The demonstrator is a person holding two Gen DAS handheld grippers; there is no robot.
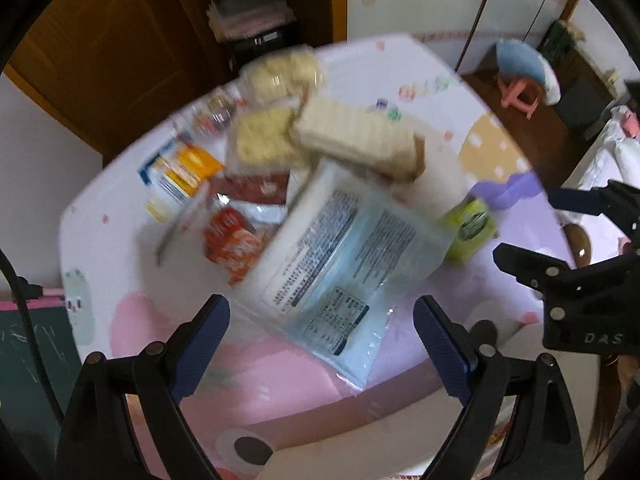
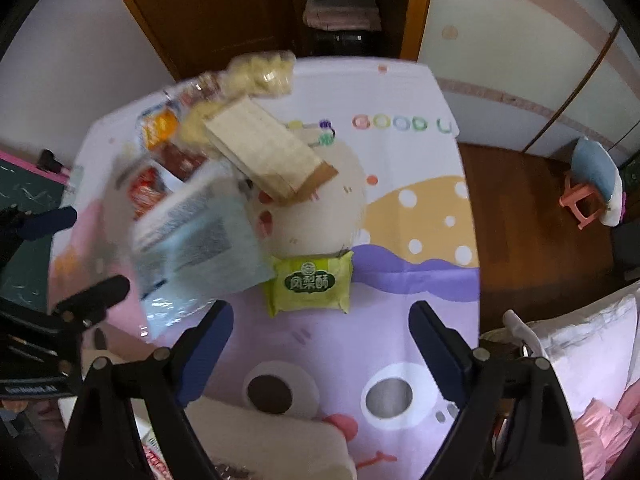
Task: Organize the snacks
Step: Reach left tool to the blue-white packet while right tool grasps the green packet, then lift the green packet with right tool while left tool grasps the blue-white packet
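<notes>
Snacks sit heaped at ten o'clock on the cartoon-print bench [image 2: 400,152], likely dumped for sorting. The green pineapple-cake packet [image 2: 309,283] lies alone, twelve o'clock of the right tongs [image 2: 321,330], which gape empty. The left tongs [image 1: 321,328], also spread and empty, hover over the pale-blue printed bag [image 1: 340,256]; wafer pack [image 1: 356,136] tops the heap.

Beyond your table's [image 2: 420,152] far edge stands a wooden cabinet [image 2: 224,4]; past its right edge, a pink stool [image 2: 580,200].
</notes>
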